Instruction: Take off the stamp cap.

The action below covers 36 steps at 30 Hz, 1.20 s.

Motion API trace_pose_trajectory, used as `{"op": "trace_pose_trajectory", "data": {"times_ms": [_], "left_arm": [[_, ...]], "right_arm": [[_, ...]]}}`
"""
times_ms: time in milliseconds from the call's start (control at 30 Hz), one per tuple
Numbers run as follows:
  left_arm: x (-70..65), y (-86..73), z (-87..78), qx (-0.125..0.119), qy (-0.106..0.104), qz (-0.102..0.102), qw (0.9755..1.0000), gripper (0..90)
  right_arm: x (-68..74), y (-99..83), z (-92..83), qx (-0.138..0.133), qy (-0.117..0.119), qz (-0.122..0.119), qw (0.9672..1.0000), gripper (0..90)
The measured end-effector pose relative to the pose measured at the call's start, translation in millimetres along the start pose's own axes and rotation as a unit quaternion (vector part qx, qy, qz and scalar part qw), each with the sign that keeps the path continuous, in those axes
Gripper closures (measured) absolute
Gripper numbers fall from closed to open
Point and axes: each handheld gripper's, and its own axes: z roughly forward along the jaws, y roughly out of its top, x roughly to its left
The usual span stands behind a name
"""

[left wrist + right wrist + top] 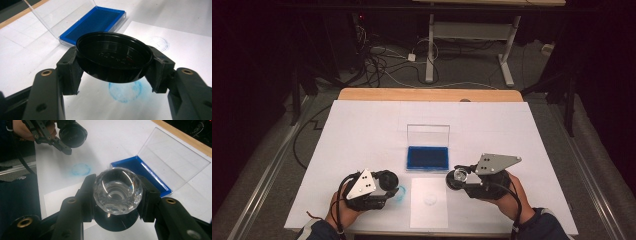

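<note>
My left gripper is shut on a round black cap and holds it tilted just above the table, hollow side towards the camera. My right gripper is shut on a stamp with a faceted clear crystal handle and a black round base. In the right gripper view the left gripper shows far off with the cap. An open blue ink pad lies between and beyond both grippers, its clear lid standing up.
A small white sheet lies at the near edge with a faint round imprint. A blue ink smudge marks the white table cover under the left gripper. A wooden table edge runs behind.
</note>
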Motion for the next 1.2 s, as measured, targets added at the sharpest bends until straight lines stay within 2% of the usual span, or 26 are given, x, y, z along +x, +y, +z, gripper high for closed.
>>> {"op": "trace_pose_trajectory", "data": {"times_ms": [133, 633, 833, 967, 1067, 1200], "left_arm": [[1.1, -3.9, -6.4, 0.001, 0.009, 0.002, 1.0, 36.3], [7.8, -27.7, -28.8, 0.007, 0.042, -0.018, 0.9989, 36.3], [7.2, -32.5, -31.7, 0.016, 0.045, -0.021, 0.9986, 36.3], [8.6, -35.0, -34.1, 0.014, 0.045, -0.029, 0.9985, 36.3], [9.2, -34.9, -34.6, 0.016, 0.045, -0.025, 0.9985, 36.3], [11.7, -35.5, -34.9, 0.012, 0.044, -0.031, 0.9985, 36.3]], "right_arm": [[-0.9, 0.3, -2.9, -0.003, -0.004, 0.002, 1.0, 56.4], [-7.9, 1.6, -3.7, -0.004, -0.012, 0.003, 0.9999, 56.4], [-13.1, 3.0, -2.5, -0.006, -0.022, 0.004, 0.9997, 56.4], [-16.8, 8.2, -0.8, -0.011, -0.025, 0.005, 0.9996, 56.4], [-19.2, 11.6, 3.0, -0.01, -0.024, 0.007, 0.9996, 56.4], [-20.7, 15.4, 9.2, -0.008, -0.028, 0.005, 0.9996, 56.4]]}}
